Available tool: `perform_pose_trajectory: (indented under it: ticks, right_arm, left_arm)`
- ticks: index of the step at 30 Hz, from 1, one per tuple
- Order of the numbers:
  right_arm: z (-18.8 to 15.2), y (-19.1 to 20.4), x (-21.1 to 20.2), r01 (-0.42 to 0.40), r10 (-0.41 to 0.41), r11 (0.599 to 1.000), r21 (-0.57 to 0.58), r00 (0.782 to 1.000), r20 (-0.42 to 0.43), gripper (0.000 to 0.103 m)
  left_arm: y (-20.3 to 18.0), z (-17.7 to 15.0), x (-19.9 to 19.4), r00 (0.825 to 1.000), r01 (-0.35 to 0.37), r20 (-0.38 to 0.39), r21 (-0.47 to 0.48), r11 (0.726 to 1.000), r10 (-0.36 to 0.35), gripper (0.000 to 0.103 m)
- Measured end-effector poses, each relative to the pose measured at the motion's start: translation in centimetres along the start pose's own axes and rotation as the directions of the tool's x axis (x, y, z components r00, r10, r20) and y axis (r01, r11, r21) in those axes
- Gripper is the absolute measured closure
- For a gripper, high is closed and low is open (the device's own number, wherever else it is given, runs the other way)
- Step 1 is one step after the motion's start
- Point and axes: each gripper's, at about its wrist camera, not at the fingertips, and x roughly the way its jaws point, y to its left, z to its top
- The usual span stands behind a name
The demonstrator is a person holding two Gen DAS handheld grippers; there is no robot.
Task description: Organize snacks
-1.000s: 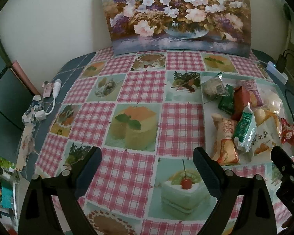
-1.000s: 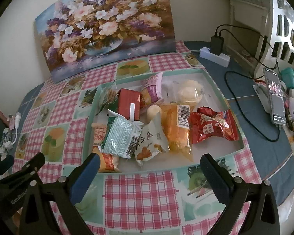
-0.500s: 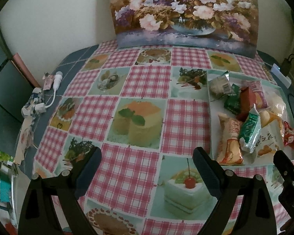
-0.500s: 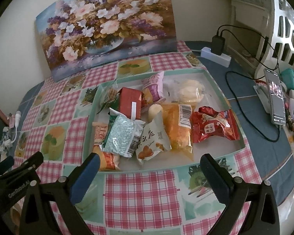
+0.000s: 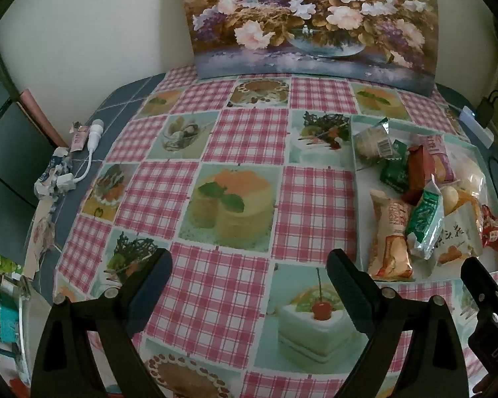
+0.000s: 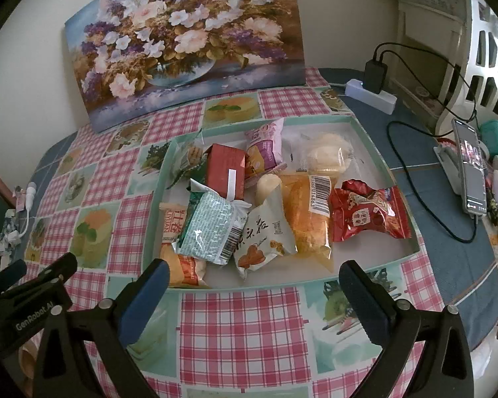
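Hovering wide-jawed and empty, right gripper [image 6: 252,287] before the tray [image 6: 378,159], left gripper [image 5: 249,272] likewise over bare tablecloth [image 5: 242,152]. Snacks [image 6: 259,205] heaped in tray, overlapping; fits sorting pending or gathering finished.

Your left wrist camera looks down and forward over the checked tablecloth [image 5: 242,199], with the snack tray [image 5: 358,179] at its right edge. Your right wrist camera sits nearer the tray [image 6: 375,152], centred in frame. Both share the flower painting [image 5: 312,20] along the top.
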Motion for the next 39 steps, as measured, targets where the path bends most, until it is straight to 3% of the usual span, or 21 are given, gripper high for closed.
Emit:
perform_pose_trajectory:
  ticks: [28, 39]
  right_arm:
    - [0.00, 0.19, 0.11, 0.001, -0.001, 1.000, -0.005, 1.000, 0.000, 0.000]
    - [-0.03, 0.30, 0.10, 0.002, -0.002, 1.000, -0.004, 1.000, 0.000, 0.000]
  left_arm:
    - [-0.28, 0.02, 0.14, 1.000, -0.002, -0.002, 0.017, 1.000, 0.002, 0.009]
    - [-0.48, -0.12, -0.40, 0.999, 0.008, 0.032, 0.046, 0.999, -0.009, 0.009]
